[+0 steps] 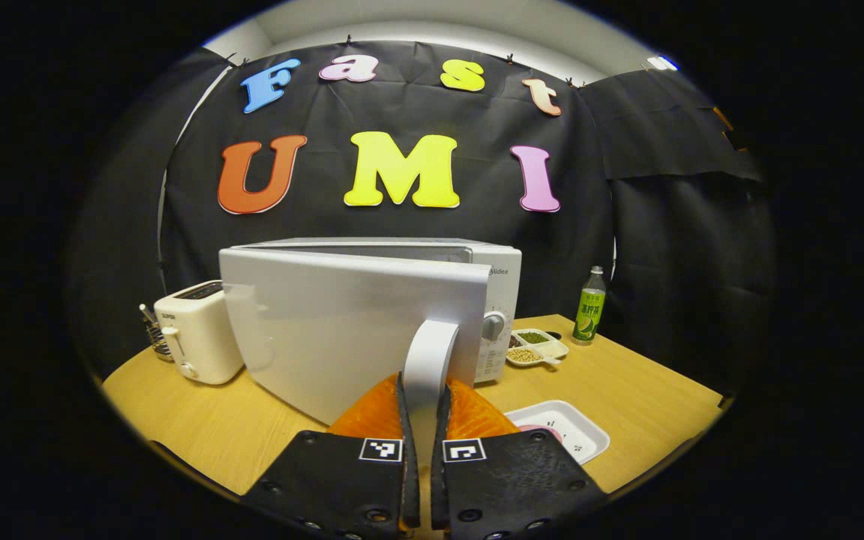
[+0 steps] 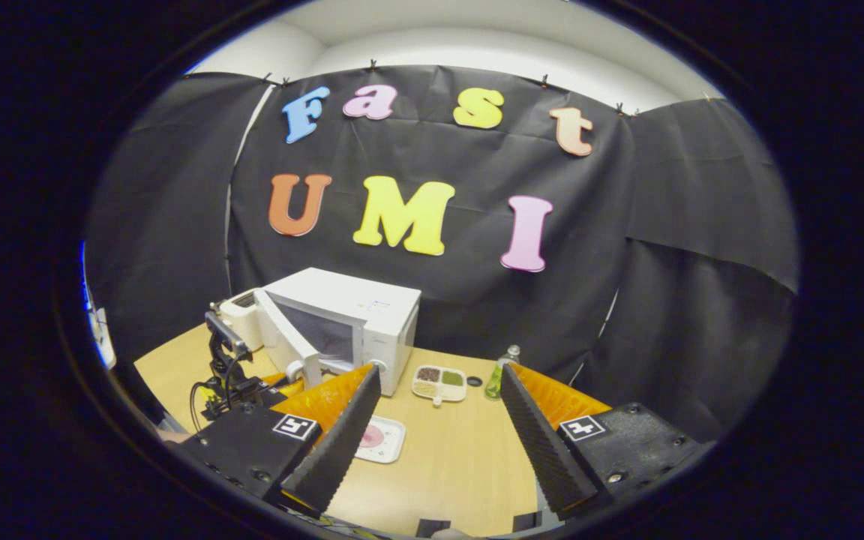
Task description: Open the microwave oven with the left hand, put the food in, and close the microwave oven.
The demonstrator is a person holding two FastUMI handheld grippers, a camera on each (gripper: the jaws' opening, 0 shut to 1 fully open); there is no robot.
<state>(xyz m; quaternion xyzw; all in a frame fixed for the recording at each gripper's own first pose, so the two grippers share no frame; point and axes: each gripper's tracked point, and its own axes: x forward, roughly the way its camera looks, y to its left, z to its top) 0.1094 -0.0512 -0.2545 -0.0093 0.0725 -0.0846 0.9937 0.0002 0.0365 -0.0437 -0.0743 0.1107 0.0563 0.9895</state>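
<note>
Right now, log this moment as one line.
left gripper shut on door handle | microwave door part open | right gripper open, empty | food tray on table

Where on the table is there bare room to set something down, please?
Bare wood lies in front of the white tray toward the near edge, and right of the green bottle. It is crowded around the microwave, where its open door, the toaster and the divided dish sit.
</note>
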